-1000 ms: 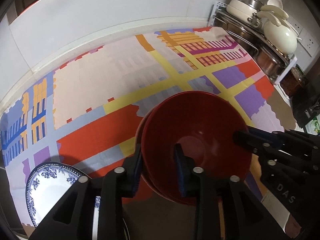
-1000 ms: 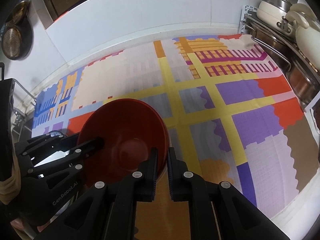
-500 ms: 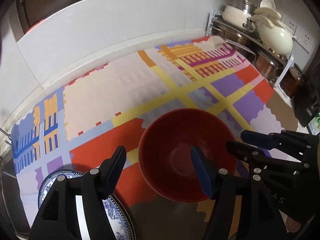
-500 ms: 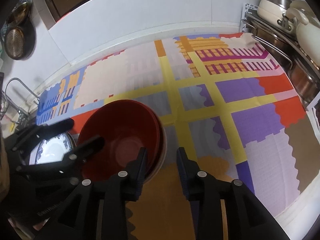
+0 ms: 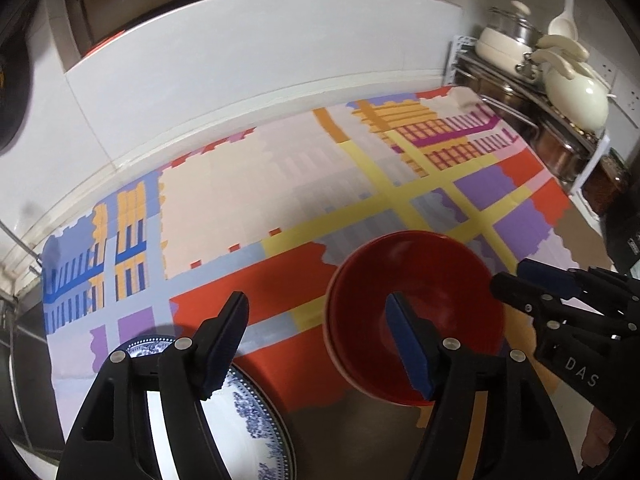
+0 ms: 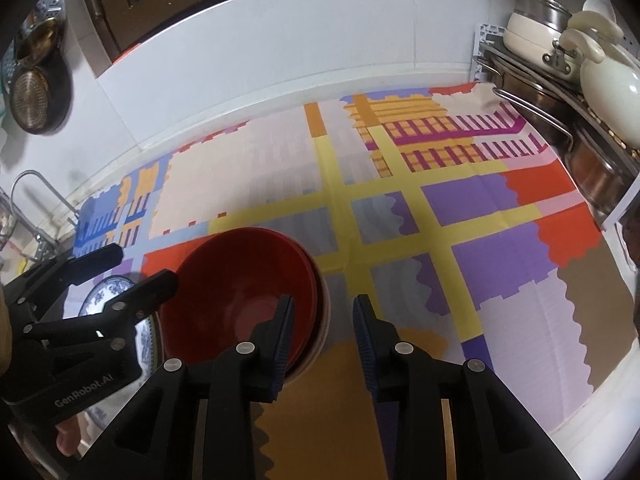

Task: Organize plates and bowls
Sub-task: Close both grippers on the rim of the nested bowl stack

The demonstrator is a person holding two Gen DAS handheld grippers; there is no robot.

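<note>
Two nested red bowls (image 5: 416, 312) rest on the patterned mat; they also show in the right wrist view (image 6: 244, 300). A blue-and-white plate (image 5: 240, 412) lies at the mat's near left corner, partly hidden by my left gripper, and shows in the right wrist view (image 6: 116, 292). My left gripper (image 5: 316, 312) is open and empty, held above the mat between plate and bowls. My right gripper (image 6: 324, 312) is open and empty, just right of the bowls' rim.
A metal rack with cream pots and pans (image 5: 560, 92) stands at the right back, also in the right wrist view (image 6: 580, 80). A white tiled wall (image 5: 248, 64) runs behind the colourful mat (image 5: 280, 184). Pans (image 6: 36, 96) hang at the left.
Both grippers let go of the red bowls and opened wide. Both drew back and up, leaving the bowls nested on the mat.
</note>
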